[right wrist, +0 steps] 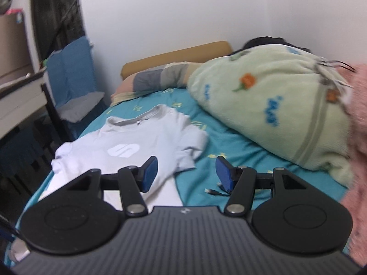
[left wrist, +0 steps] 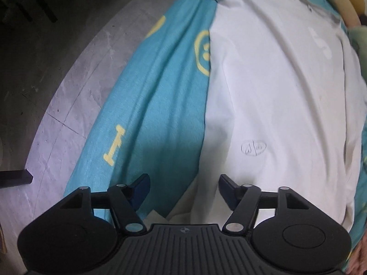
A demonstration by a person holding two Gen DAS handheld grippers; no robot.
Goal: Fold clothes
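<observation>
A white T-shirt [right wrist: 128, 146] lies flat, face up, on a teal bed sheet [right wrist: 229, 151], collar toward the headboard and both short sleeves spread out. In the left wrist view the same shirt [left wrist: 275, 96] fills the right half, with its left edge along the sheet [left wrist: 160, 105]. My left gripper [left wrist: 184, 190] is open and empty, held just above the shirt's lower left edge. My right gripper [right wrist: 187, 174] is open and empty, held above the bed by the shirt's right side, below the right sleeve.
A green quilt [right wrist: 270, 110] and a pink blanket [right wrist: 357, 137] are heaped on the bed's right side. A small cable [right wrist: 214, 191] lies on the sheet by the right gripper. A tan headboard [right wrist: 176, 57] stands behind. A blue-draped chair [right wrist: 71, 84] stands left. Grey floor [left wrist: 57, 119] runs along the bed's left edge.
</observation>
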